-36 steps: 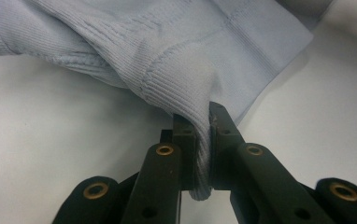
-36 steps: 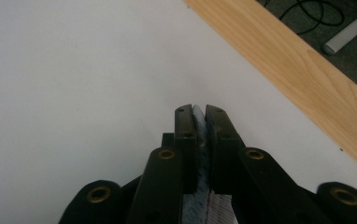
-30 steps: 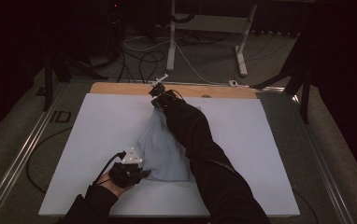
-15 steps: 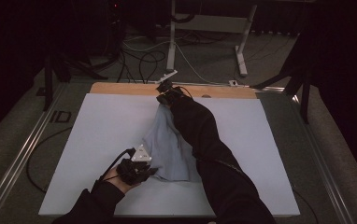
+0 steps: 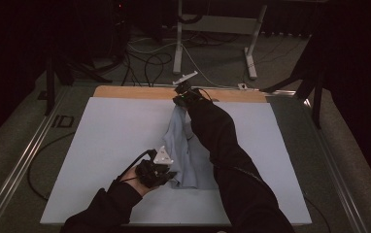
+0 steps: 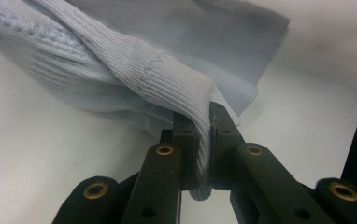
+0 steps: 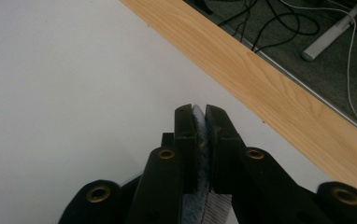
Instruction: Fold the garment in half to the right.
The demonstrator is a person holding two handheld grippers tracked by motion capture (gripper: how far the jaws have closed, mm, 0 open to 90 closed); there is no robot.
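The left gripper (image 6: 203,140) is squeezed shut on a light blue knit cloth (image 6: 134,70). A ribbed edge of the cloth runs down between its two black jaws, and the jaws press it from both sides. In the high view this left gripper (image 5: 166,175) sits near the front of the white table top (image 5: 110,141), at the near corner of the cloth (image 5: 188,155).

The right gripper (image 7: 201,140) is squeezed shut too. A thin strip of the same blue cloth (image 7: 200,140) is pinched between its jaws, with only a small gap for the cloth. In the high view the right gripper (image 5: 181,93) is at the far side of the table, close to the wooden strip (image 5: 125,92) along the back edge.

The cloth stretches between the two grippers, from the far end to the near end. The person's right sleeve (image 5: 222,145) lies over part of it.
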